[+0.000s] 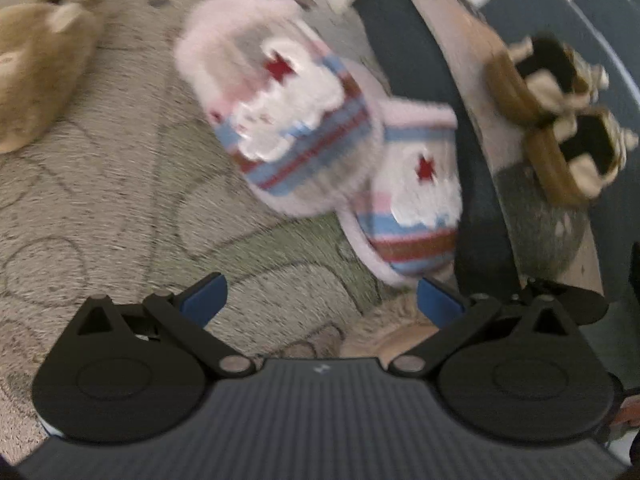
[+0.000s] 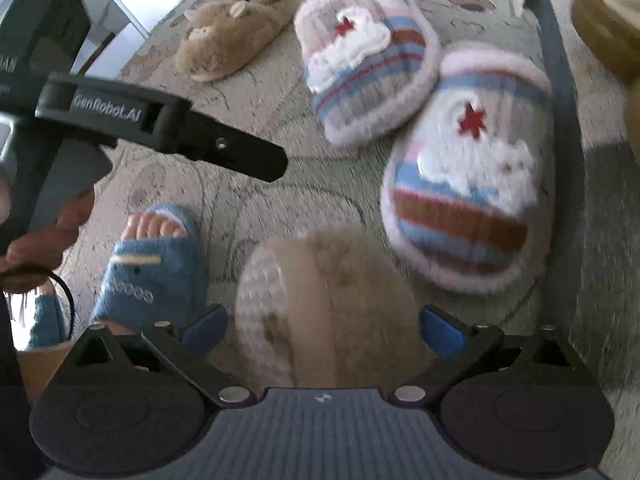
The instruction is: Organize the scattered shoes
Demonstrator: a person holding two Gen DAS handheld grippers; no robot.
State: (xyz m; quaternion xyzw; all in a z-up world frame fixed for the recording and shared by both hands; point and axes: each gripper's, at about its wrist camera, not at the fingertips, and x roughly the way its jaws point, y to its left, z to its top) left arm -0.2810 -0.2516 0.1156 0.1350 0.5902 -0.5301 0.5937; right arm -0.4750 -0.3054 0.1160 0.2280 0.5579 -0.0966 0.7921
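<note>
The right claw (image 2: 322, 326) is spread wide around a fluffy tan slipper (image 2: 320, 308) lying sole-up on the patterned rug (image 2: 168, 184), so this looks like the grabbing step. Next it must pinch and lift it toward the other tan bear slipper (image 2: 234, 28). The left claw (image 1: 320, 298) is spread and holds nothing. Two striped pink slippers (image 2: 468, 184) touch. Everything is blurry, and the tan slipper's near end is hidden.

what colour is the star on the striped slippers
Red, stitched on a white patch on each striped slipper. It shows best in the right wrist view.
</note>
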